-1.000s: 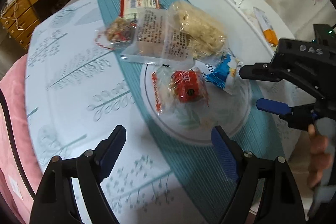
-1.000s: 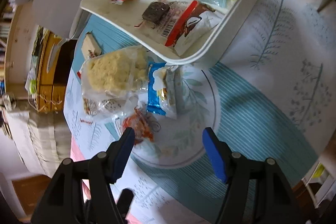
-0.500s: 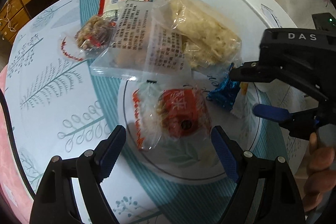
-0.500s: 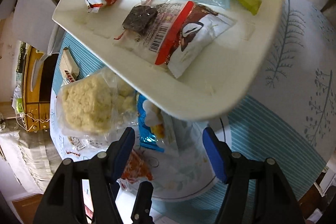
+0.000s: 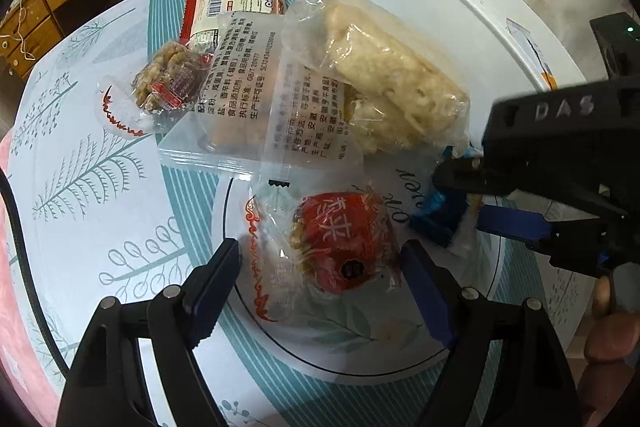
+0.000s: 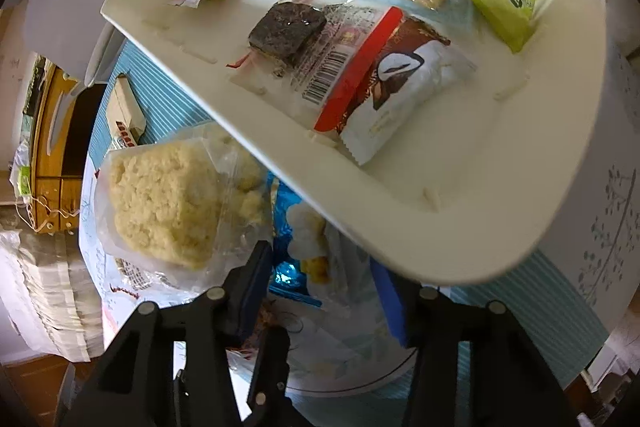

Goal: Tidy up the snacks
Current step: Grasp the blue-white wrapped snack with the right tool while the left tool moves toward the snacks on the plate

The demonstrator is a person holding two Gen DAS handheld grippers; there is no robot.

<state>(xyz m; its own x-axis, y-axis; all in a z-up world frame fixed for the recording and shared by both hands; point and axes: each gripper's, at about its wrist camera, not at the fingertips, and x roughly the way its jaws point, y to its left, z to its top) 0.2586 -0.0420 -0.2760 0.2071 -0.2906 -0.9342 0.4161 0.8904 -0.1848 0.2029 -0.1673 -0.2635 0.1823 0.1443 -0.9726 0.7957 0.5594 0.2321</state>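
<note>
The left gripper (image 5: 320, 267) stood wide, its jaws either side of the red snack (image 5: 344, 243) on the plate (image 5: 360, 359), not touching. The right gripper's (image 6: 320, 275) jaws were closing around the blue packet (image 6: 296, 247); contact unclear. Beyond lay a crumbly cake bag (image 5: 384, 83), partly hidden by the white bin (image 6: 400, 227) on the table (image 5: 80, 187).

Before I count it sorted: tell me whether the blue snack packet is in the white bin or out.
Out: the blue snack packet lies on the plate, below the white bin rim.
</note>
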